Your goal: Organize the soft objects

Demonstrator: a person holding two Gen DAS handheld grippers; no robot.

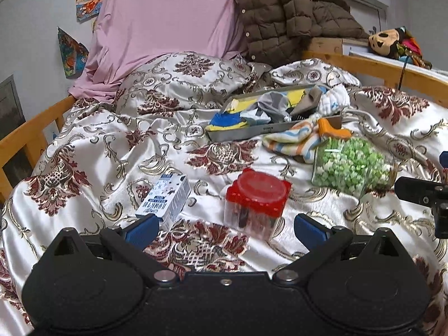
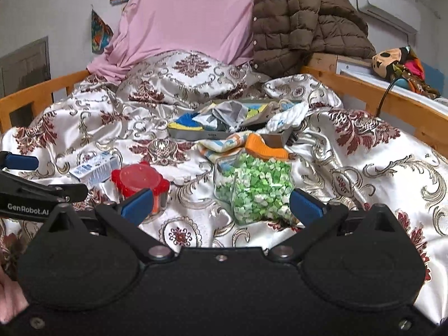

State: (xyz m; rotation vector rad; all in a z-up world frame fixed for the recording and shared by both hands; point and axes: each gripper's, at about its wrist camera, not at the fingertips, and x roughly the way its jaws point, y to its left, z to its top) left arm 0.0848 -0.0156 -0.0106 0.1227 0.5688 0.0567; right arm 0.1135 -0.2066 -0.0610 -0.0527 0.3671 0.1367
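A grey tray (image 1: 240,135) (image 2: 190,135) lies mid-bed, filled with soft cloths: a blue-yellow one (image 1: 226,119), a grey one (image 1: 273,106), a white one (image 1: 334,96). A striped sock or cloth (image 1: 291,141) (image 2: 221,145) with an orange piece (image 1: 333,130) (image 2: 263,147) lies just outside its near edge. My left gripper (image 1: 225,228) is open and empty, near the red-lidded jar (image 1: 256,198). My right gripper (image 2: 221,205) is open and empty, just in front of the jar of green pieces (image 2: 254,187).
A milk carton (image 1: 165,200) (image 2: 95,169) lies at left on the patterned quilt (image 1: 84,154). The green jar (image 1: 350,165) lies on its side. The red jar also shows in the right wrist view (image 2: 140,182). Wooden bed rails (image 1: 392,70), pink sheet (image 1: 168,22) and brown jacket (image 1: 294,14) stand behind.
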